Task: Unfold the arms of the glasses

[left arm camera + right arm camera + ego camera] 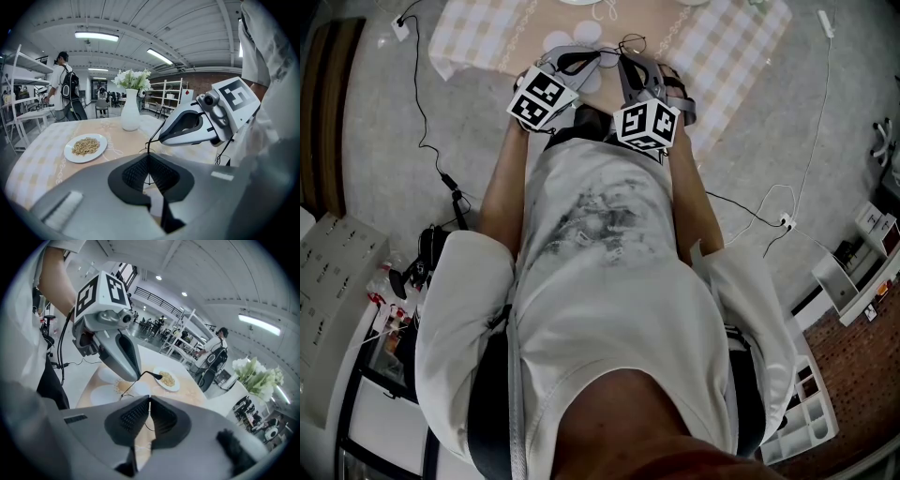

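The glasses [627, 43] are a thin black wire frame held in the air between my two grippers, above the near edge of the checked tablecloth [478, 37]. My left gripper [600, 56] is shut on a thin wire of the glasses [149, 174]. My right gripper [625, 60] is shut on another thin wire part [149, 405]. In the right gripper view one glasses arm [146, 375], with a dark tip, sticks out from the left gripper's [123, 355] nose. In the left gripper view a black arm [156, 131] runs from the right gripper [161, 139] down to my left jaws.
A white plate of grain [86, 146] and a white vase of flowers [130, 114] stand on the table. A person with a backpack [68, 91] stands by shelves beyond it. Cables [422, 112] lie on the floor at both sides.
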Demonstrator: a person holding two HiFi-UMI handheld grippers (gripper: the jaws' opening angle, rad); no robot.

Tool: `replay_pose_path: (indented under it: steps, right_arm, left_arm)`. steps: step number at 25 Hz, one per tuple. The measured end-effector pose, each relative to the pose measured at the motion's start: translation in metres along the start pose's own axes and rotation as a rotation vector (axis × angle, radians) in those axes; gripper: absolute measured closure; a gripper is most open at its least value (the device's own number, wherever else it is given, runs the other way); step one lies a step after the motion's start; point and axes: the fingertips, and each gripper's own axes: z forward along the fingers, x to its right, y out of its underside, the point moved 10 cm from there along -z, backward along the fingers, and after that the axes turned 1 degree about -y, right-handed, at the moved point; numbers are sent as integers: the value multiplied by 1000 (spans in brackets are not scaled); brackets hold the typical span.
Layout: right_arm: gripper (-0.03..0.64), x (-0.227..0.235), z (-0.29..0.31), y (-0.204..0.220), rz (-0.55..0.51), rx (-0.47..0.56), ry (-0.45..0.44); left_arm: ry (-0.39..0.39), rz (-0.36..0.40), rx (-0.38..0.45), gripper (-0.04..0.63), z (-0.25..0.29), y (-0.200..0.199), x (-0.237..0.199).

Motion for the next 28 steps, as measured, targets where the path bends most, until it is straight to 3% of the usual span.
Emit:
replay_pose_path:
  steps: [28]
  right_arm:
    - [594,28,-21,9,114,-13,108]
  left_arm:
    - [-6,-2,-11,584,-1,4,1]
